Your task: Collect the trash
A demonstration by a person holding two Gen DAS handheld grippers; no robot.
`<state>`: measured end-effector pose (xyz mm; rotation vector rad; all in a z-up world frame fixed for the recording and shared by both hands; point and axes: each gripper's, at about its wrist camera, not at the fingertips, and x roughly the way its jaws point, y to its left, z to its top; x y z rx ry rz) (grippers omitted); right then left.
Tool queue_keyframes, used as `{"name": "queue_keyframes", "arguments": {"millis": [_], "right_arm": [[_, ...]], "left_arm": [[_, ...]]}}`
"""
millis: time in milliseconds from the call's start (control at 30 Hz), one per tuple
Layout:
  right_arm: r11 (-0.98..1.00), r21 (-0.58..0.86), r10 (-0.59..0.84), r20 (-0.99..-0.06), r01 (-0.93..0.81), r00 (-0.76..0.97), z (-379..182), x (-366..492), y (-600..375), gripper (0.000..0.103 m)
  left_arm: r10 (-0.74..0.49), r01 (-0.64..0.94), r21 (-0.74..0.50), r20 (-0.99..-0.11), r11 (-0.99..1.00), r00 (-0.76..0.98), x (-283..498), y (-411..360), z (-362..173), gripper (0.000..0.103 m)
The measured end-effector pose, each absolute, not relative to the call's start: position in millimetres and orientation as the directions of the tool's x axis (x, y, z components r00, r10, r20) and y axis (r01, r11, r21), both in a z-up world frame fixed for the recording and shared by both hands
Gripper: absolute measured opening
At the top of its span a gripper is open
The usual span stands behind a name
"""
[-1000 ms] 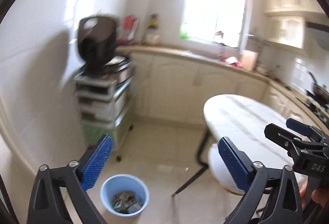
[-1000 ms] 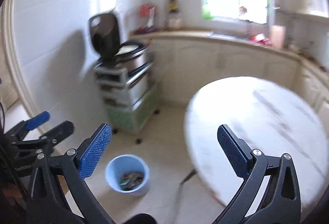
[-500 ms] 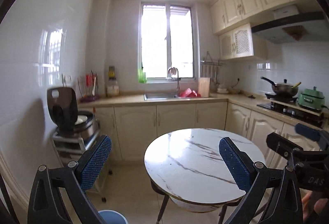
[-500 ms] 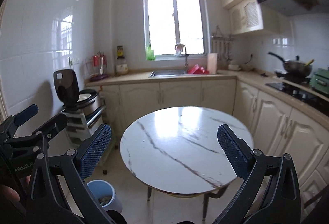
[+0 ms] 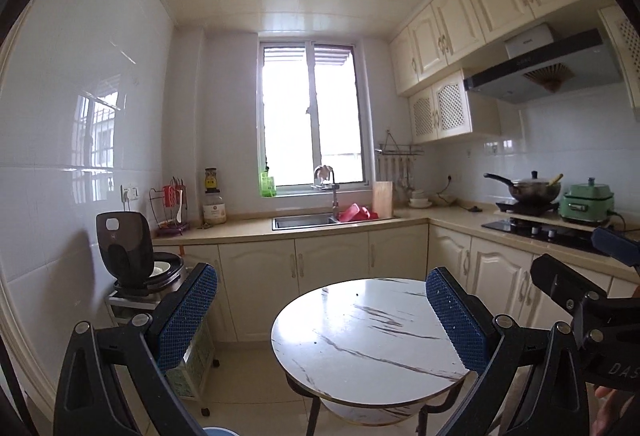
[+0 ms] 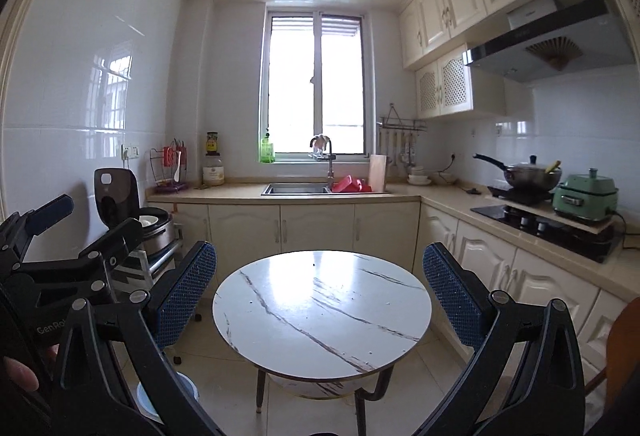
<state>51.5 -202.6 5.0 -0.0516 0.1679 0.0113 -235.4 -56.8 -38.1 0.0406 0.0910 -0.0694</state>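
The blue bin point(image 6: 168, 398) sits on the floor at seven o'clock of the round table point(image 6: 322, 310) (no loose trash visible), below the left gripper point(image 5: 322, 316), the nearer one. The right gripper point(image 6: 320, 296) also gapes, released.

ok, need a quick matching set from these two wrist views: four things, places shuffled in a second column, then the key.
Things:
1. wok
2. rice cooker
3. blue bin
4. green bottle

Places:
A. on the windowsill
B. on the floor, left of the round table
C. on the hob at the right counter
D. on the white trolley by the left wall

Pairs: 1-C, 2-D, 3-B, 4-A
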Motion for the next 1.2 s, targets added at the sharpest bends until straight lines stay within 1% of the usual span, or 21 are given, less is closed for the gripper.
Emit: {"name": "queue_keyframes", "arguments": {"millis": [100, 233, 300, 500, 1200], "right_arm": [[0.999, -0.042, -0.004, -0.174, -0.003, 0.985, 4.1, 48.2, -205.6, 0.103], [0.999, -0.04, -0.006, -0.17, -0.001, 0.985, 4.8, 45.5, -207.9, 0.103], [0.999, -0.041, -0.008, -0.165, 0.002, 0.986, 5.1, 44.1, -208.9, 0.103], [0.999, -0.044, -0.007, -0.156, 0.0, 0.988, 7.4, 40.9, -211.8, 0.103], [0.999, -0.047, -0.001, -0.157, -0.006, 0.988, 10.4, 39.9, -217.6, 0.103]], "left_arm": [[-0.051, 0.057, 0.058, -0.094, 0.997, 0.994, -237.7, -59.4, -40.6, 0.102], [-0.05, 0.055, 0.053, -0.092, 0.997, 0.995, -232.5, -61.8, -40.1, 0.102], [-0.044, 0.049, 0.053, -0.087, 0.997, 0.995, -220.3, -66.3, -30.9, 0.102], [-0.042, 0.047, 0.058, -0.073, 0.997, 0.996, -217.2, -70.6, -25.3, 0.102], [-0.039, 0.043, 0.049, -0.068, 0.998, 0.997, -214.7, -69.8, -28.8, 0.102]]}}
